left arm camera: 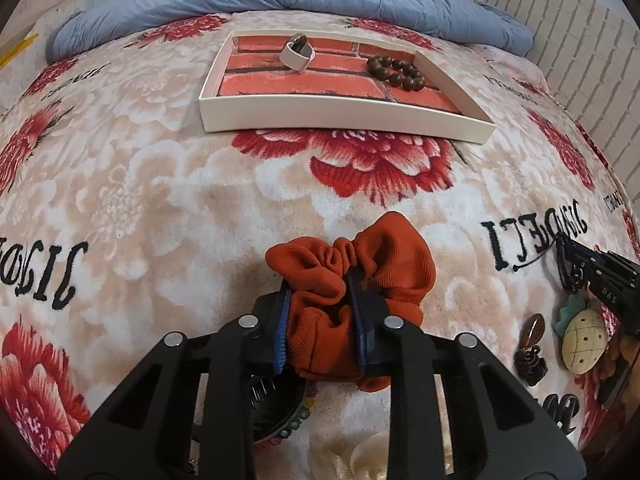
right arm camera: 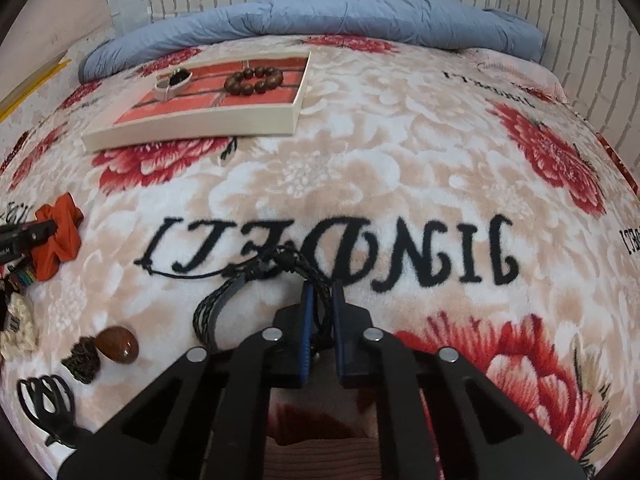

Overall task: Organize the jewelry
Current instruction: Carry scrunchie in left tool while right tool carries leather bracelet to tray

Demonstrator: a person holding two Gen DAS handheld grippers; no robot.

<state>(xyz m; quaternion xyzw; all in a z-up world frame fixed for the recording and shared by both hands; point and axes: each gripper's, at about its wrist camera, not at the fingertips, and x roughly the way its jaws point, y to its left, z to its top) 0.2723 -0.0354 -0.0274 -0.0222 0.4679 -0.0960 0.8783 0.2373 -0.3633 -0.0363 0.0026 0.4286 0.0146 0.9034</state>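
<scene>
While both grippers grip, the scene reads so:
Left wrist, left gripper [left arm camera: 320,300]: clamped on the orange scrunchie [left arm camera: 352,276], which lies on the bed's floral blanket [left arm camera: 180,184].
Left wrist, tray [left arm camera: 344,120]: farther up the bed, holding a ring on a white holder [left arm camera: 298,54] and a bead bracelet [left arm camera: 396,74].
Left wrist, right edge: stone [left arm camera: 531,331] and cream button piece [left arm camera: 584,342] beside the right gripper [left arm camera: 568,276].
Right wrist, right gripper [right arm camera: 322,300]: closed narrow on the black braided cord bracelet [right arm camera: 224,308], on the blanket over black lettering.
Right wrist, left side: brown stone [right arm camera: 120,344], black claw clip [right arm camera: 46,400], scrunchie [right arm camera: 60,236].
</scene>
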